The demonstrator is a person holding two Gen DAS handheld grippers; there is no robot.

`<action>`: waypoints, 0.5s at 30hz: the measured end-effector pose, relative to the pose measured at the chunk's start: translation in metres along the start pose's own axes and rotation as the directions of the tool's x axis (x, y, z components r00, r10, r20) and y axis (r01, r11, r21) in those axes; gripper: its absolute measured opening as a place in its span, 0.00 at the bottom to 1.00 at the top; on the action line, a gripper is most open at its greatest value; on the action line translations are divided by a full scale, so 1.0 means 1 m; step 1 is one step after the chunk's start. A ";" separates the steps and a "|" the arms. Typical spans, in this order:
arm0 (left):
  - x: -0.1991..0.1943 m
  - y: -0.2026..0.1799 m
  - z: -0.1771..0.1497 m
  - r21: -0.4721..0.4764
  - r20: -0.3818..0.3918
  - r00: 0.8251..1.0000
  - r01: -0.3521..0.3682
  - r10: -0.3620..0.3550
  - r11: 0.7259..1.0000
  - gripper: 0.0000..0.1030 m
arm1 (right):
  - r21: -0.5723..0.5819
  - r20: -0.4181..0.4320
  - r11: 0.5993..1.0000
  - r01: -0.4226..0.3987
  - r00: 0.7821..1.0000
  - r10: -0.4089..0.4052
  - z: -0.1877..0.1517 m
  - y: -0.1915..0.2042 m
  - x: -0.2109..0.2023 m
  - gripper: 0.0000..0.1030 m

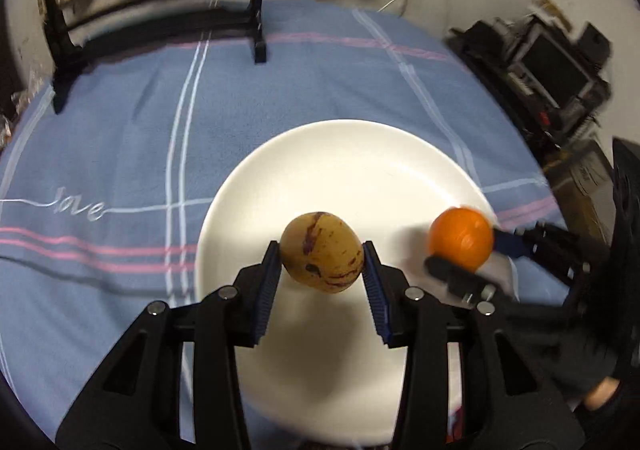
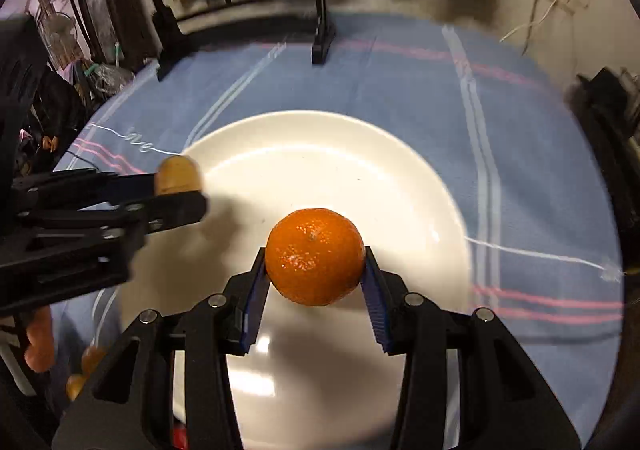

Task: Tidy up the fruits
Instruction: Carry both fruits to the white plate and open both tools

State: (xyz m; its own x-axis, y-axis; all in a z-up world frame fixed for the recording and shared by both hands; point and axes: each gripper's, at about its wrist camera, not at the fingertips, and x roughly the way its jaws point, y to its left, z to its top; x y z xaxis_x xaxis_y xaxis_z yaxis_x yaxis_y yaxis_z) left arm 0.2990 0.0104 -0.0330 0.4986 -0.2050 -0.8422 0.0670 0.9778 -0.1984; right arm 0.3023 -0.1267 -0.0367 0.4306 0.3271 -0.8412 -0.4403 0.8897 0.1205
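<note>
A white plate (image 1: pixel 360 162) lies on the blue tablecloth; it also shows in the right wrist view (image 2: pixel 320 170). My left gripper (image 1: pixel 322 258) is shut on a tan fruit with purple streaks (image 1: pixel 322 252) and holds it above the plate's near part. My right gripper (image 2: pixel 315 266) is shut on an orange (image 2: pixel 315 256) above the plate. The orange (image 1: pixel 461 240) also shows at the plate's right edge in the left wrist view. The tan fruit (image 2: pixel 178 175) also shows at the plate's left edge in the right wrist view.
A black stand (image 1: pixel 258 6) holding a round picture stands at the back of the blue cloth (image 1: pixel 120 130). Dark equipment (image 1: pixel 552 62) sits off the table to the right. Small orange fruits (image 2: pixel 86 368) lie low at the left in the right wrist view.
</note>
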 end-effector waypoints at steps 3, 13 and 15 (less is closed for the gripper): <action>0.026 0.006 0.020 -0.039 -0.027 0.999 0.017 -0.018 0.999 0.41 | -0.013 -0.015 1.000 -0.004 1.000 0.004 0.015 -0.001 0.022 0.44; -0.016 0.012 0.026 -0.051 0.057 0.996 0.073 -0.070 0.996 0.76 | -0.072 0.033 0.990 0.124 0.992 -0.122 0.018 0.005 -0.019 0.64; -0.042 0.012 0.009 -0.039 0.092 0.991 0.100 -0.096 0.994 0.77 | -0.051 0.043 0.992 0.117 0.992 -0.115 0.003 0.005 -0.045 0.65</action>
State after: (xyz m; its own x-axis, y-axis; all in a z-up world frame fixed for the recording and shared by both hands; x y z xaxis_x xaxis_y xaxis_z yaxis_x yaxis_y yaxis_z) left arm 0.2865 0.0309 0.0045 0.5672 -0.2930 -0.7697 0.0828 0.9501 -0.3007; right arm 0.2831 -0.1356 0.0037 0.5116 0.2359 -0.8262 -0.4266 0.9044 -0.0059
